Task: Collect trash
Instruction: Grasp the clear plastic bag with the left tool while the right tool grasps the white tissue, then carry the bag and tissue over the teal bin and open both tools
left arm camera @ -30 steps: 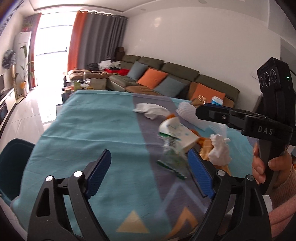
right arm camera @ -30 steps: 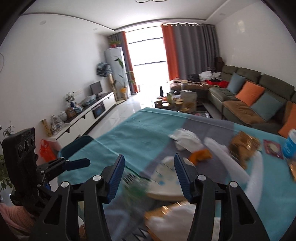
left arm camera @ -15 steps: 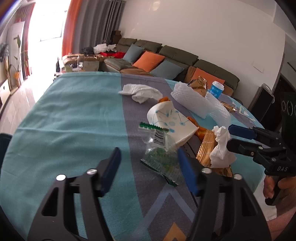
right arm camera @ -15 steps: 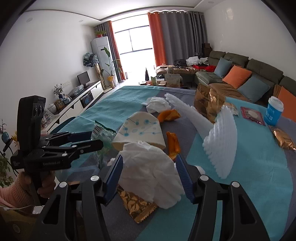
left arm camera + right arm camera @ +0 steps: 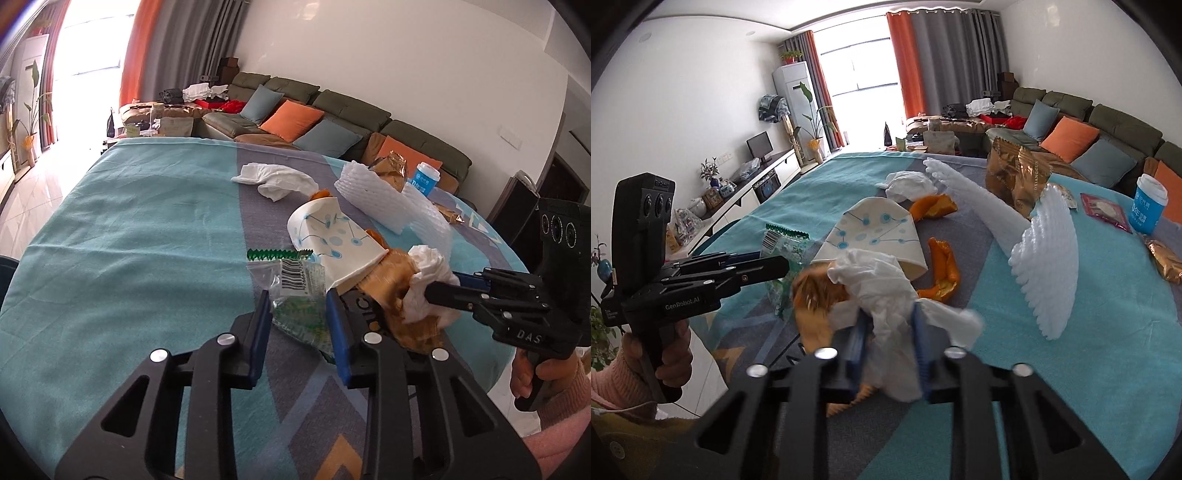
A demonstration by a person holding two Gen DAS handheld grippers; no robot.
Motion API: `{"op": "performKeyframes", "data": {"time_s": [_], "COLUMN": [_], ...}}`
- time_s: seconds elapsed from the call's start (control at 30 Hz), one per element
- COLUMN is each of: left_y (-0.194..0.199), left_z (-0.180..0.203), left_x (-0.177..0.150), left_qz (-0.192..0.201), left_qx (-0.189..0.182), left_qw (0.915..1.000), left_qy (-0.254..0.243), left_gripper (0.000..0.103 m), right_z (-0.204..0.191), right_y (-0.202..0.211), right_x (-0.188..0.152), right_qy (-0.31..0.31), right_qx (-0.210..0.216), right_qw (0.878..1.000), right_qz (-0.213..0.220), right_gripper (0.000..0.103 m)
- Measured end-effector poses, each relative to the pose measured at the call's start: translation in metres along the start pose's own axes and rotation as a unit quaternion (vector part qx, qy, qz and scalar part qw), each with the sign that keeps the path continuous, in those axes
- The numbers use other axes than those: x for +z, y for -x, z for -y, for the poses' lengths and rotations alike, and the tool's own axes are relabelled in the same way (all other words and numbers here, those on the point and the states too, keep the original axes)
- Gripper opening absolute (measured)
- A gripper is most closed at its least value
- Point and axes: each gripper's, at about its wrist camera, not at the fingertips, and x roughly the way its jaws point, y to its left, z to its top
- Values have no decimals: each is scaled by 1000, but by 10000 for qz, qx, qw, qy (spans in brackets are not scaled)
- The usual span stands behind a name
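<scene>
Home living room; green sectional sofa (image 5: 332, 107) (orange, blue cushions); curtains (image 5: 945, 55); TV console (image 5: 753, 181); houseplant (image 5: 812, 122)

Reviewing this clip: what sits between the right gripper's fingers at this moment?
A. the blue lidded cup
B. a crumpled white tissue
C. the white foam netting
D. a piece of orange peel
B: in the right wrist view the crumpled white tissue bunches between the closing pads of the right gripper, while the cup, peel and foam netting lie apart on the table.
</scene>
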Motion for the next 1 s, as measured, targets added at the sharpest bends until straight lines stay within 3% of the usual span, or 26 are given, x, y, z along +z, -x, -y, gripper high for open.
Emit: {"op": "performKeyframes", "data": {"time_s": [0.13,0.6,1.0], "left_y": [4,37,70], "left_z": [-1,-9,-35], "left_x": [0,1,2], "left_qz": [52,374,610], "left_qx": [15,329,839], "left_qw": [10000,9988,9943], "left_qy": [19,9,263], "left_gripper": [29,28,28], "right_z": [2,0,-36], "right_y": [6,35,15], "right_x": [3,26,51], "right_qy": [-5,38,224], "right_qx": [27,131,915], "right_qw": [10000,9983,9930], "right_qz": [84,558,719], "right_gripper": [12,12,12]}}
